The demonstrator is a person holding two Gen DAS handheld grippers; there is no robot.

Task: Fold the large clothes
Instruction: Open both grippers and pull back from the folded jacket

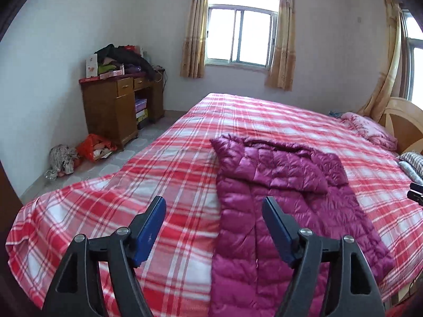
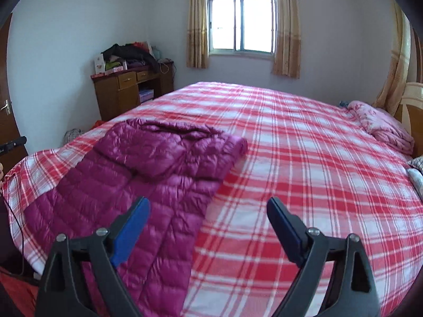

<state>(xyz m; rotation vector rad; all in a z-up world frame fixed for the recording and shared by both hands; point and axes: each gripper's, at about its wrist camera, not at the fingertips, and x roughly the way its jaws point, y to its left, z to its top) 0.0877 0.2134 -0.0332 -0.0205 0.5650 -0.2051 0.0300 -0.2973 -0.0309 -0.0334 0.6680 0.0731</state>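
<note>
Left wrist view: left gripper point(image 1: 214, 206) spread wide, nothing between its jaws.
Right gripper point(image 2: 208, 206): spread wide too, empty.
Jacket point(image 1: 277, 185): purple quilted, lying partly folded on the plaid bed point(image 1: 171, 158), at twelve o'clock from both grippers.
Cabinet point(image 1: 116, 111): ten o'clock.

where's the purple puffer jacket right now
The purple puffer jacket lies flat on the red plaid bedspread near the bed's near edge, sleeves folded in; right of centre in the left wrist view, left in the right wrist view.

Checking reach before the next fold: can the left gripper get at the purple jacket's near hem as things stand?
Probably yes: the left gripper has its jaws open and empty above the purple jacket, with nothing between them and the near hem.
</note>
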